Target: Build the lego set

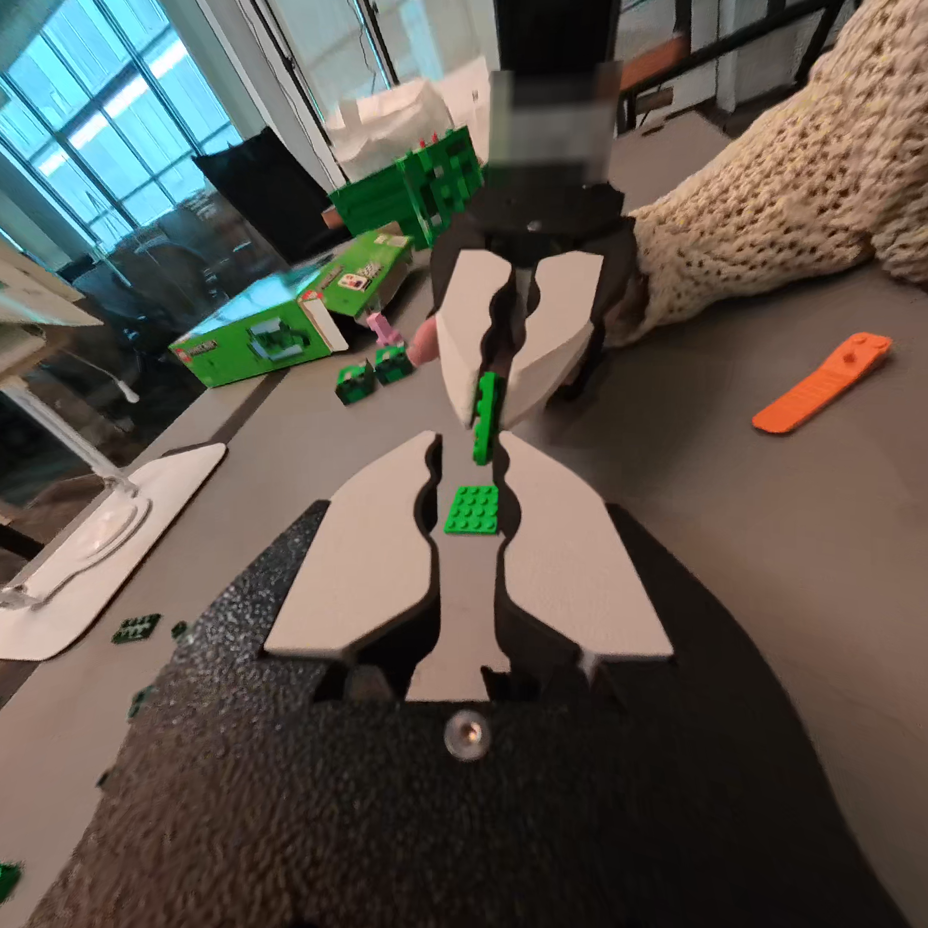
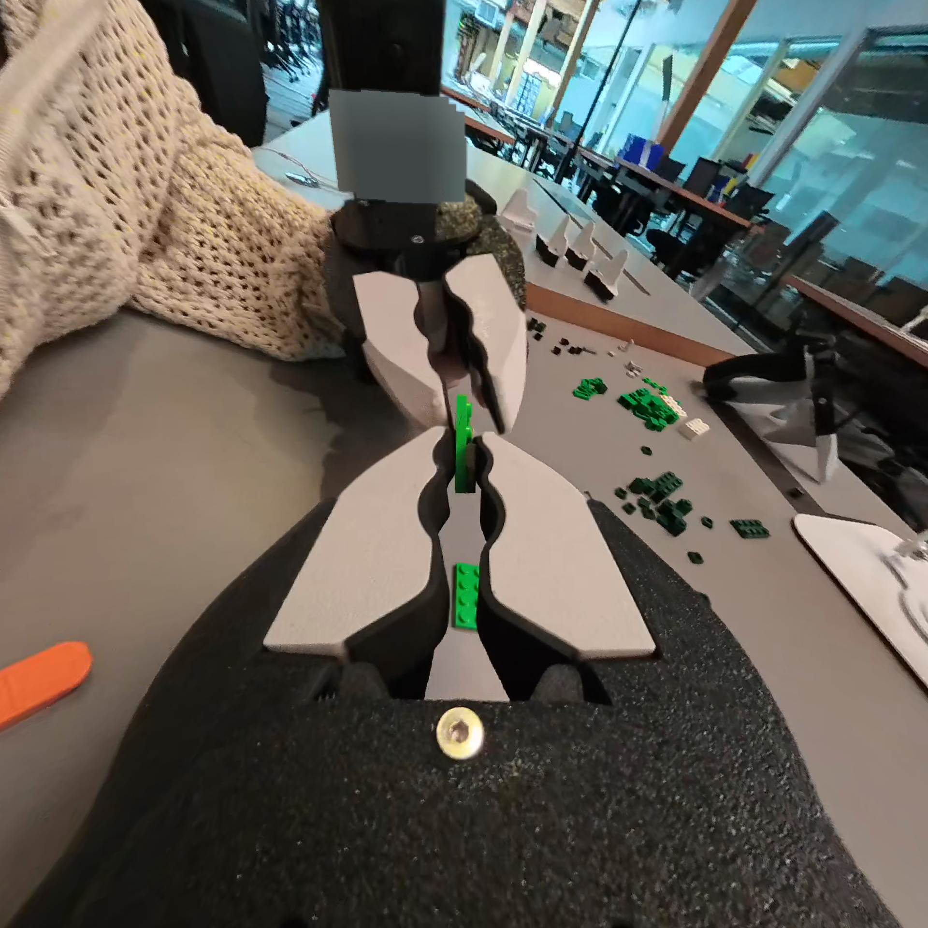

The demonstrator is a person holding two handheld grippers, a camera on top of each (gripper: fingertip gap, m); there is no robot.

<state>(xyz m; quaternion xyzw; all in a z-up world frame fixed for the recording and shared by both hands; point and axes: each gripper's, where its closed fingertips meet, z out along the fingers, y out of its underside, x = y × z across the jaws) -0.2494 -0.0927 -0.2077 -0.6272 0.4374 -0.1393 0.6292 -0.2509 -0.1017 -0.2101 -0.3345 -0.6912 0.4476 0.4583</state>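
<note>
My right tongs [image 2: 461,447] are clenched on a thin bright-green studded plate [image 2: 463,452], held on edge at the tips. Part of it is hidden behind my own fingers, and blur smears its studs. The left wrist view shows that plate hanging from those tongs at 12 o'clock. Its lower end reaches between the tips of my left tongs [image 1: 469,442], which stand released; I cannot tell whether it touches either tip.

Flat on the grey table [image 1: 703,552], between my left fingers, lies a square bright-green studded plate [image 1: 472,509]. It is whole in that view, but only a narrow strip of it shows in the right wrist view.

The orange plastic brick separator [image 1: 823,386] lies whole at 2 o'clock in the left view and is cut off at 9 o'clock in the right.

Only the left view shows the green cardboard box [image 1: 261,341] at 10 o'clock and the blocky green built figure [image 1: 432,186], which is partly behind my right tongs. Only the right view shows the loose dark-green bricks [image 2: 658,502] scattered at 3 o'clock.
</note>
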